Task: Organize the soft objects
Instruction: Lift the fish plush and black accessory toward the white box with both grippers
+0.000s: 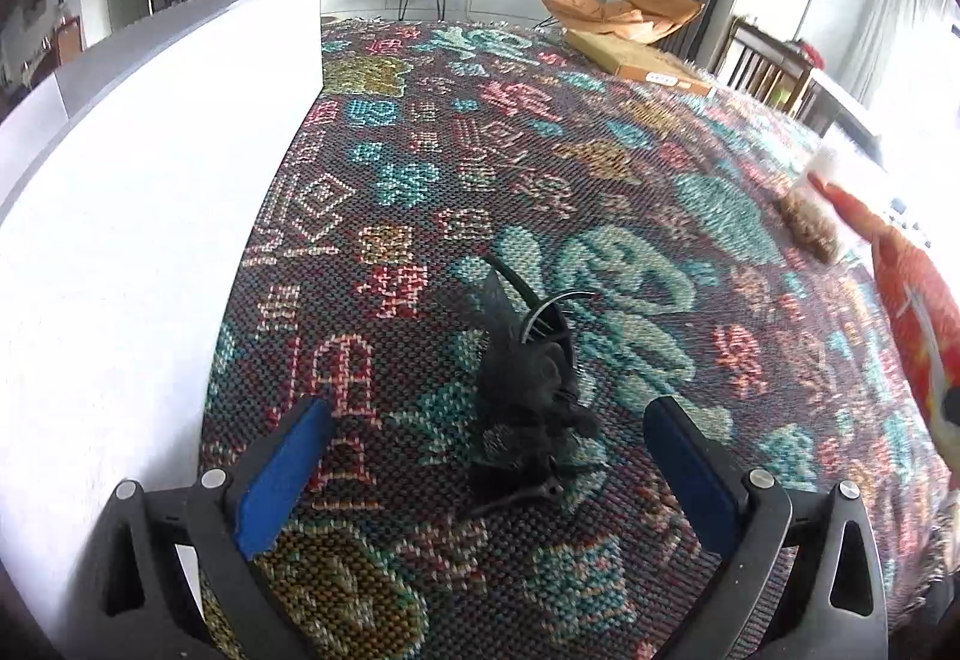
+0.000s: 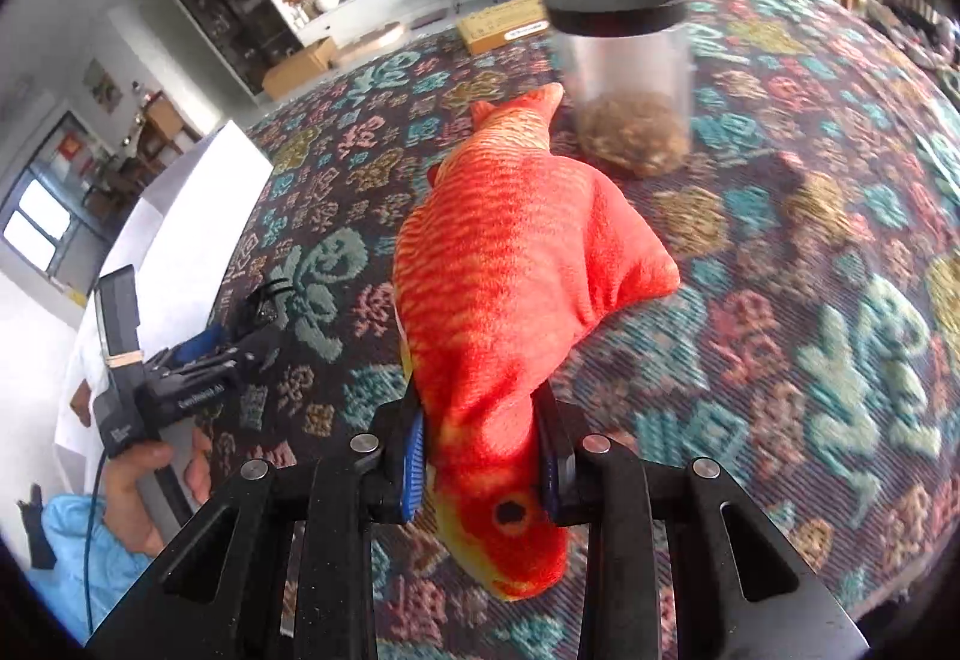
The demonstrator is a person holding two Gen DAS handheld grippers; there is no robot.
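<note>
While the left gripper (image 1: 489,471) waits, jaws spread around the black feather toy (image 1: 528,396), the right gripper (image 2: 483,456) clenches the orange plush fish (image 2: 510,264) for carrying.

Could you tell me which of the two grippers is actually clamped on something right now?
The right gripper: its pads squeeze the orange plush fish near the head. The left gripper stands open over the black feathery toy, pads clear of it.

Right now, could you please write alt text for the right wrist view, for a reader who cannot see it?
The right gripper holds an orange plush fish near its head, above a patterned woven rug. Behind the fish stands a clear jar with a black lid and brown contents. At left, a hand holds the left gripper beside a white box.
</note>
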